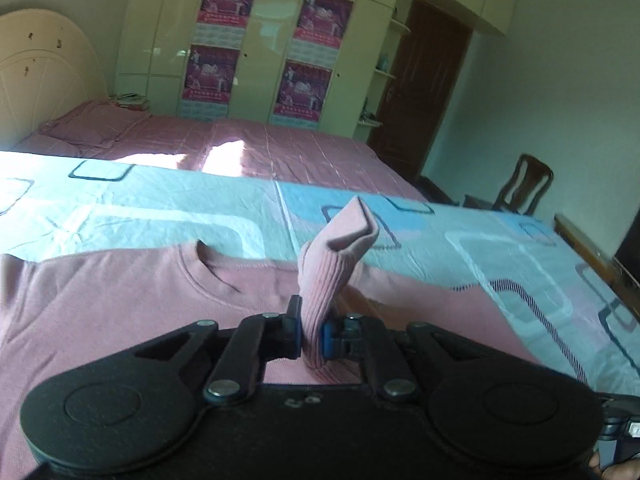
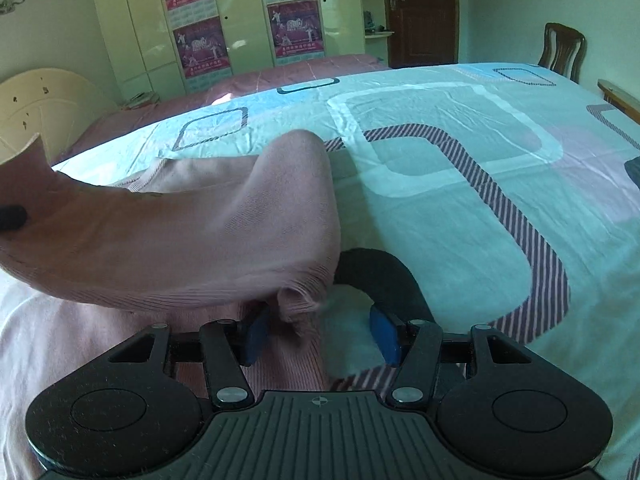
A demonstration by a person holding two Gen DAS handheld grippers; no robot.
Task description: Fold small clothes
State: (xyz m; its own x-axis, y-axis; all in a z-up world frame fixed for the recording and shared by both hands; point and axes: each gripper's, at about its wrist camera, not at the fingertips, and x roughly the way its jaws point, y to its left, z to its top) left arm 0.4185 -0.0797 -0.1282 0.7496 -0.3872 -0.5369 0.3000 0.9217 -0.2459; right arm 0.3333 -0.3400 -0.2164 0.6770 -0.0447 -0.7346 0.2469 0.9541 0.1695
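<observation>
A pink sweater (image 1: 120, 300) lies spread on the light blue patterned sheet (image 1: 160, 208), neckline toward the far side. My left gripper (image 1: 312, 336) is shut on the ribbed sleeve cuff (image 1: 332, 264), which stands up above the sweater body. In the right wrist view the same sleeve (image 2: 200, 232) is lifted and drapes across from the left. My right gripper (image 2: 320, 332) is open, its blue pads (image 2: 382, 332) wide apart, with the sweater's ribbed edge (image 2: 296, 304) bunched against the left pad.
A second bed with a pink cover (image 1: 260, 148) lies beyond. A cream wardrobe with posters (image 1: 264, 40), a brown door (image 1: 428, 92) and a wooden chair (image 1: 524, 188) stand at the back. The bed's wooden edge (image 2: 620, 96) is at right.
</observation>
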